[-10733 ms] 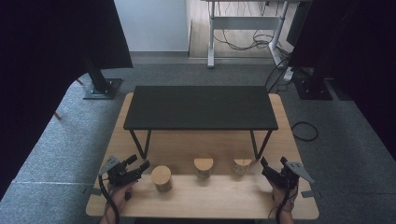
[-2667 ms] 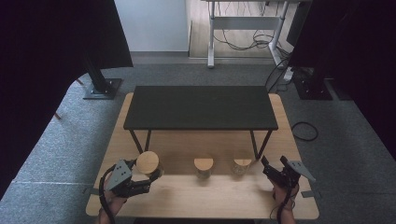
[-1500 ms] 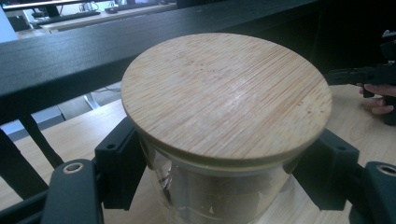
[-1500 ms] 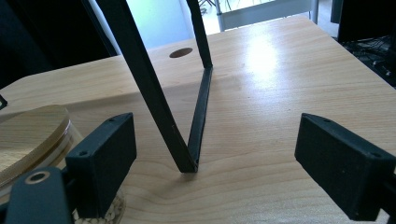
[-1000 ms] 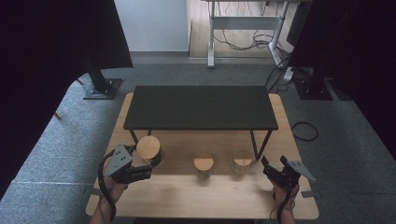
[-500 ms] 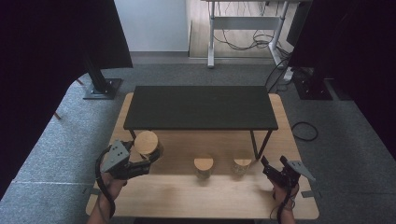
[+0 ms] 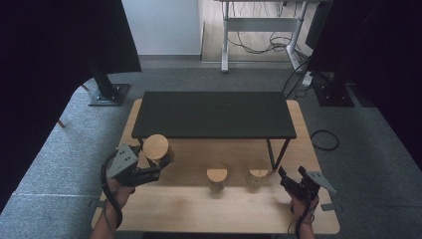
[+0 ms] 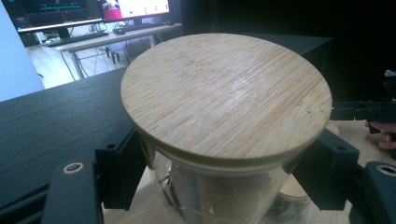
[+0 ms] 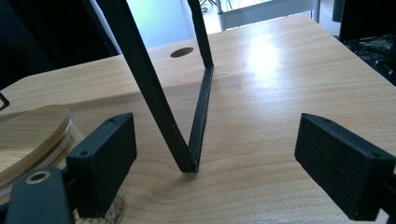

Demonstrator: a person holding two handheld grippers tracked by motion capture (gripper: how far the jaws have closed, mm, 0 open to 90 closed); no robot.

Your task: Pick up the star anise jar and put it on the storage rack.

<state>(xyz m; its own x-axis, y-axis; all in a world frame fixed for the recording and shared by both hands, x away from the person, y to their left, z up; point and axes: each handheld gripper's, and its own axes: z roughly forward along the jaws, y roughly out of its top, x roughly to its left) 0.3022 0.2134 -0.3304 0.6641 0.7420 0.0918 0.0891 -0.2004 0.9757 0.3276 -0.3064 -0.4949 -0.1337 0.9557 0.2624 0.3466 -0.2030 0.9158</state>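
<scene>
Wooden desk (image 7: pixel 164 209) on grey carpet, with a black shelf (image 7: pixel 214 114) standing on its far half.

Left gripper (image 7: pixel 160 164) has its fingers (image 8: pixel 116 172) clamped on the jar (image 7: pixel 157 148), just under the bamboo lid (image 8: pixel 224 93). Jar is off the desk, upright, near the shelf's front-left corner, lid about level with the shelf top.

Likely step: set the jar on the shelf. To do it well:
- lift until the base clears the shelf's front edge before moving in
- keep it upright, grip on the glass not the lid
- set down well inside the edge, then release

Right gripper (image 7: pixel 291 180) rests at the desk's near right corner, fingers (image 9: pixel 105 158) apart, nothing between them but a shelf leg (image 9: pixel 154 98) farther off.

Count: 3 jars, one held, two (image 7: pixel 217 177) (image 7: pixel 258 176) on the desk under the shelf's front edge. 1 shelf. 2 grippers.
</scene>
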